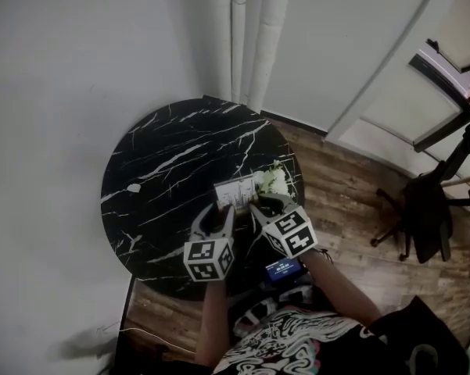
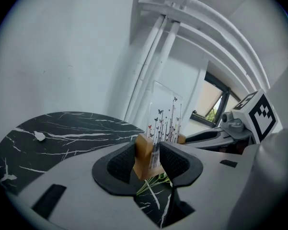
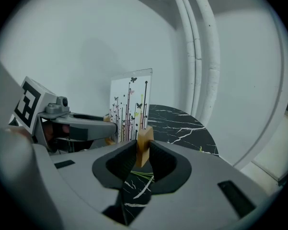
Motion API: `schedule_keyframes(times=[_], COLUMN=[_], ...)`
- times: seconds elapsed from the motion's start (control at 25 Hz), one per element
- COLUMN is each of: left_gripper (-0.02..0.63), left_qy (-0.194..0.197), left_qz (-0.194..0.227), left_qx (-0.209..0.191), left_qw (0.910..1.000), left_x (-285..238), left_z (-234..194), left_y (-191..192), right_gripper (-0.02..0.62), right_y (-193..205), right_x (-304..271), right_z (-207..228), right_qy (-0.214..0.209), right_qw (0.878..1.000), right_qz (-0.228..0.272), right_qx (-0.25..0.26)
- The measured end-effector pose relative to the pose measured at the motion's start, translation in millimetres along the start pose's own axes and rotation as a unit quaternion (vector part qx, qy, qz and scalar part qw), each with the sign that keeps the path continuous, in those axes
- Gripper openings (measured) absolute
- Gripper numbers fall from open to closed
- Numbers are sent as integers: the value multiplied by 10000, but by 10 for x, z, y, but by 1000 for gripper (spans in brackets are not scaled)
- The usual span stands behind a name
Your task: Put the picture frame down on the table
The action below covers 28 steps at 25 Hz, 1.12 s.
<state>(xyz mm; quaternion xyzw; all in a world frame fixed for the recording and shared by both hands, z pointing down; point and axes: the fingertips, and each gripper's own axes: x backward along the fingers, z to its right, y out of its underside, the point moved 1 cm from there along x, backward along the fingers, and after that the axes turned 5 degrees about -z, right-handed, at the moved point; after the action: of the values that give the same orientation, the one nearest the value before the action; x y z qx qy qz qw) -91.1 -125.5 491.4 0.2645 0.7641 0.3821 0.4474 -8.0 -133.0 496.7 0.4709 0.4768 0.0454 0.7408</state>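
Picture frame stands upright over the near edge of the table, with the left gripper and right gripper each clamped on one of its wooden feet, so we should lower both ends evenly and keep both grips tight until it rests on the table.

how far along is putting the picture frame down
Done: the picture frame is upright over the table. In hand: left gripper and right gripper each clamp a wooden foot of it. Left: lower it onto the marble and let go.
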Motion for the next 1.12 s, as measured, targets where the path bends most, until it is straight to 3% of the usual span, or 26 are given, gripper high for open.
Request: schedule_keyframes(times=[0.32, 1.12], left_gripper=[169, 169], left_qy=[-98, -80], left_qz=[127, -71], left_qx=[114, 183], left_qw=[9998, 9998], left_x=[101, 21], left_z=[-51, -245], left_y=[1, 48], right_gripper=[84, 84], right_y=[-41, -39], right_x=[-2, -220], right_z=[-85, -105], right_qy=[-77, -237], right_qw=[9999, 9995], right_qz=[27, -181], right_qx=[91, 122])
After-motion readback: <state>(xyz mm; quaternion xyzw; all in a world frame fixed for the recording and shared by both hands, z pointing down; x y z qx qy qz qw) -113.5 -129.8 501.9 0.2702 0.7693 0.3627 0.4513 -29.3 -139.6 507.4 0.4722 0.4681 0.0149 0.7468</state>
